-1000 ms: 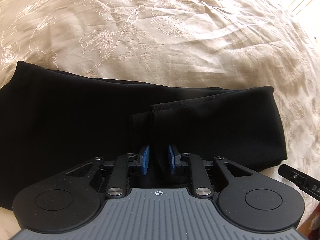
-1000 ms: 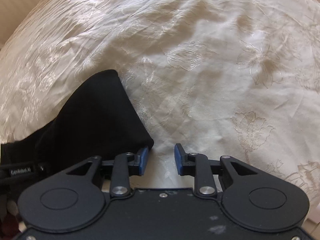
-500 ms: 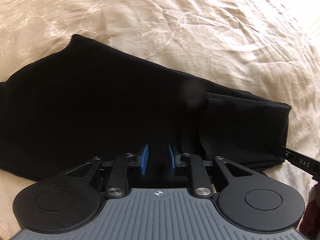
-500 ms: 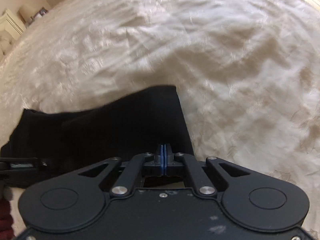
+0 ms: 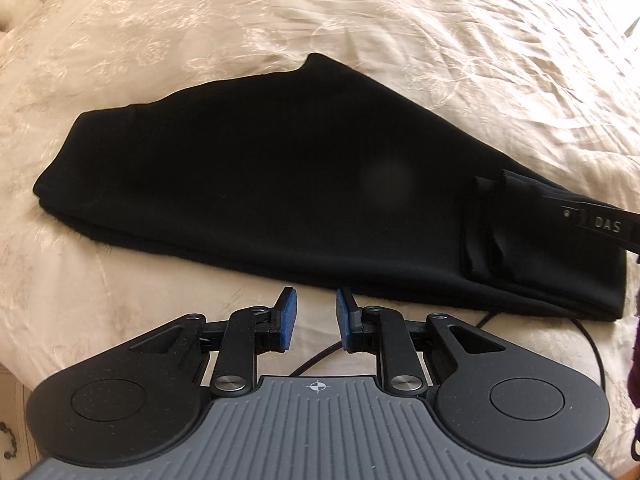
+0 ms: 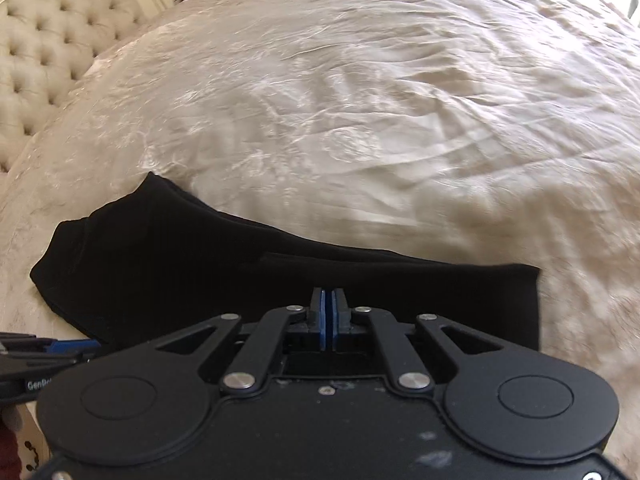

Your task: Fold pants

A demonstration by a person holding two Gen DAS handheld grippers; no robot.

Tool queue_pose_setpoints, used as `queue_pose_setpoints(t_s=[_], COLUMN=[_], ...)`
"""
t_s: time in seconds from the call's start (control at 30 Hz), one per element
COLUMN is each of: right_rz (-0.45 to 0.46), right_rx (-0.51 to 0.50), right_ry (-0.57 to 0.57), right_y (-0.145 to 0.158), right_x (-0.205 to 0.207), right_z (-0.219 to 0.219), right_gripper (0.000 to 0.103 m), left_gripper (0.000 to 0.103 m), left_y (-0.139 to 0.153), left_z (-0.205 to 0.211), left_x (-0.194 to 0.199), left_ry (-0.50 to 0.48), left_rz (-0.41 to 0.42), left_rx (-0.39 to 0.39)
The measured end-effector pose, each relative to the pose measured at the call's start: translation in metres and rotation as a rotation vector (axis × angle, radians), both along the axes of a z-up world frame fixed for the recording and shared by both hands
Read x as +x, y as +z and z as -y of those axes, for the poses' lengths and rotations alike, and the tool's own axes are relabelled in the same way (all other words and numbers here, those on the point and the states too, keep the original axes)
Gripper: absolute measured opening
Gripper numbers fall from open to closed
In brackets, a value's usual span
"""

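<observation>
Bedspread [image 5: 400, 20] fills your view; the folded black pants [image 5: 280, 184] lie across mid-frame, soft and limp, so pinch all layers at an end edge. Your left gripper [image 5: 313, 318] stands apart, empty. Your right gripper [image 6: 328, 320] looks together yet is opening, nothing visibly between.

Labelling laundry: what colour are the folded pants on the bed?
Plain black pants, clearest in the left wrist view.

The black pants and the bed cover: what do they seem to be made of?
Black pants: probably a soft matte knit; no shine, soft rounded folds. Bed cover: looks like cream woven fabric with a slight sheen, embroidered flowers and fine wrinkles; the exact fibre cannot be told.
</observation>
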State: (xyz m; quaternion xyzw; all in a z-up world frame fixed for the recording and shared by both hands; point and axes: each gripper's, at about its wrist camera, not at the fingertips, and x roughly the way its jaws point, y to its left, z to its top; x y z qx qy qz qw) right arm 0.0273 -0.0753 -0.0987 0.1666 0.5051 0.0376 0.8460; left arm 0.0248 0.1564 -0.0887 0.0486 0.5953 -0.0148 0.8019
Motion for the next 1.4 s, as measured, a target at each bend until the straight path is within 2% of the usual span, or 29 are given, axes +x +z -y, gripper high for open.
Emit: queue_pose_setpoints(t_s=[0.13, 0.27, 0.37, 0.5, 0.63, 0.8, 0.97, 1.13, 1.23, 1.4], right_rz=[-0.038, -0.068, -0.08, -0.097, -0.031, 0.065, 0.102, 0.063, -0.014, -0.067], right_rx=[0.001, -0.02, -0.023, -0.038, -0.019, 0.032, -0.032, -0.054, -0.066, -0.055], right_ry=[0.078, 0.136, 0.135, 0.08, 0.018, 0.026, -0.04, -0.037, -0.052, -0.072], right_y=[-0.015, -0.026, -0.023, -0.016, 0.006, 0.022, 0.016, 0.002, -0.016, -0.02], right_x=[0.019, 0.016, 0.01, 0.006, 0.01, 0.033, 0.074, 0.113, 0.136, 0.129], right_z=[-0.028, -0.046, -0.051, -0.058, -0.077, -0.125, -0.163, -0.18, -0.184, -0.188], right_gripper=[0.006, 0.006, 0.006, 0.007, 0.007, 0.01, 0.013, 0.013, 0.013, 0.011], left_gripper=[0.021, 0.021, 0.021, 0.021, 0.021, 0.021, 0.021, 0.021, 0.021, 0.023], left_y=[0.005, 0.001, -0.001, -0.001, 0.003, 0.006, 0.009, 0.007, 0.008, 0.008], left_z=[-0.022, -0.043, -0.061, -0.086, -0.111, -0.149, -0.181, -0.211, -0.224, -0.241], left_x=[-0.009, -0.007, 0.001, 0.015, 0.03, 0.051, 0.065, 0.078, 0.084, 0.093], left_ry=[0.064, 0.099, 0.101, 0.068, 0.02, 0.002, -0.022, -0.014, -0.009, -0.001], left_rz=[0.007, 0.004, 0.007, 0.011, 0.029, 0.046, 0.072, 0.072, 0.076, 0.083], left_rx=[0.004, 0.005, -0.004, -0.023, -0.023, -0.04, -0.031, -0.036, -0.041, -0.059])
